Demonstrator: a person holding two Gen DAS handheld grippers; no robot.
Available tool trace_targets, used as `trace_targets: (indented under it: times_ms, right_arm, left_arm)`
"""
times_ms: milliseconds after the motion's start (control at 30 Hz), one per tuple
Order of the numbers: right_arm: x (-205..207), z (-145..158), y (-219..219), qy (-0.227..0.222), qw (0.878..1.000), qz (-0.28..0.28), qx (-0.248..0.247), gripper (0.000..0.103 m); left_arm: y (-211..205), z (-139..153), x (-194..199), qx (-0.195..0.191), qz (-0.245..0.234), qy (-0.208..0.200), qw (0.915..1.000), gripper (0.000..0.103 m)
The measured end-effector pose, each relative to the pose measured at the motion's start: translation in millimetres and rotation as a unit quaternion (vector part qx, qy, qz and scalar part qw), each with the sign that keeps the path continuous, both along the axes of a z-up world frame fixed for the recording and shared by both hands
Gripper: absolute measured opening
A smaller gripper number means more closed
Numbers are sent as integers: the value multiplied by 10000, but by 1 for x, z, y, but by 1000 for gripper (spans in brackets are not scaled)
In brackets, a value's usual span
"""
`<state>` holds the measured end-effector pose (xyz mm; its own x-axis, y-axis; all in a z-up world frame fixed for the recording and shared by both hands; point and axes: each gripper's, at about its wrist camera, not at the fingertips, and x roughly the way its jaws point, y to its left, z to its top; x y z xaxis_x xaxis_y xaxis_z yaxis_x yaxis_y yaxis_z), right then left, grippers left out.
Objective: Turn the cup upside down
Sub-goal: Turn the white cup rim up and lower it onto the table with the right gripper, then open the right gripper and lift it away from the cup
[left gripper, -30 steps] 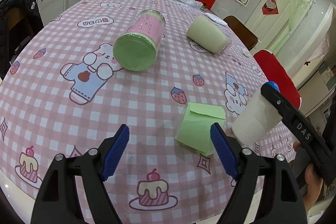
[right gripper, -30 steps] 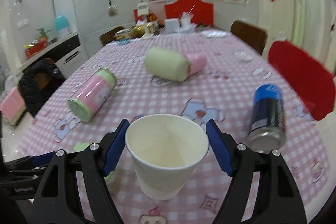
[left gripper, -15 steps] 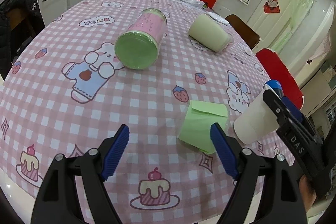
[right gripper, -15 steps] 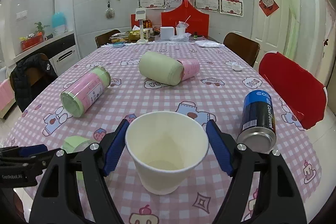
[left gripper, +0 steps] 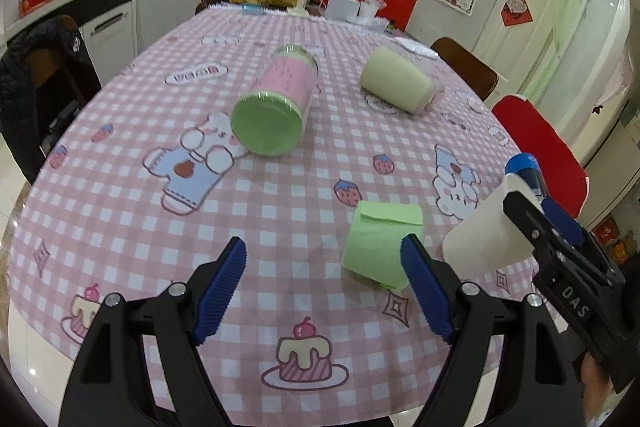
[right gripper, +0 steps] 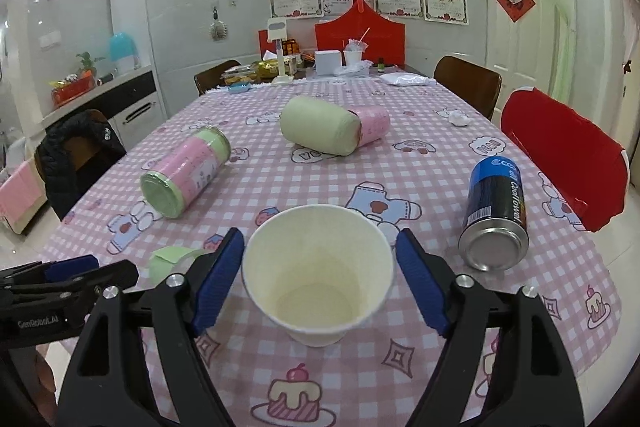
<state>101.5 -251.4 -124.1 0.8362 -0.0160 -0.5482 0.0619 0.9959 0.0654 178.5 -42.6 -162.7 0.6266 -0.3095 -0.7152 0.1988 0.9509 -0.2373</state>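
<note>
A white paper cup stands upright, mouth up, on the pink checked tablecloth. It sits between the blue pads of my right gripper. The pads stand close beside the cup's rim; I cannot tell whether they touch it. The cup also shows in the left wrist view, with the right gripper's finger across it. My left gripper is open and empty above the cloth, just left of a green folded paper.
A pink jar with a green lid lies on its side at left. A pale green cup and a pink one lie further back. A blue can lies at right. Chairs ring the table.
Both wrist views have tilted up slightly, showing more of the room. The cup stays upright between the right pads. The left gripper stays open.
</note>
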Motion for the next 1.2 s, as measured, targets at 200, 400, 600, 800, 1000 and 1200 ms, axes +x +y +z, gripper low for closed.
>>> trace_targets:
  times_ms: [200, 400, 600, 800, 1000, 1200]
  right_arm:
    - [-20, 19, 3, -289, 9996, 16, 33, 76]
    - [-46, 43, 5, -696, 9976, -34, 0, 76]
    - [-80, 70, 11, -1233, 9923, -67, -98, 87]
    - [-112, 95, 17, -1789, 9834, -105, -273, 87]
    - [-136, 111, 23, -2294, 9719, -216, -482, 88]
    - [-150, 118, 25, -2645, 9625, -249, -549, 93]
  left_arm:
    - [0, 25, -19, 103, 74, -467, 9988, 78]
    - [-3, 52, -44, 189, 110, -983, 9949, 78]
    - [-4, 82, -75, 248, 151, -1590, 9869, 79]
    - [0, 110, -107, 133, 172, -2148, 9764, 79]
    - [7, 133, -138, 76, 349, -2778, 9600, 79]
    - [7, 145, -162, 163, 376, -3333, 9419, 79]
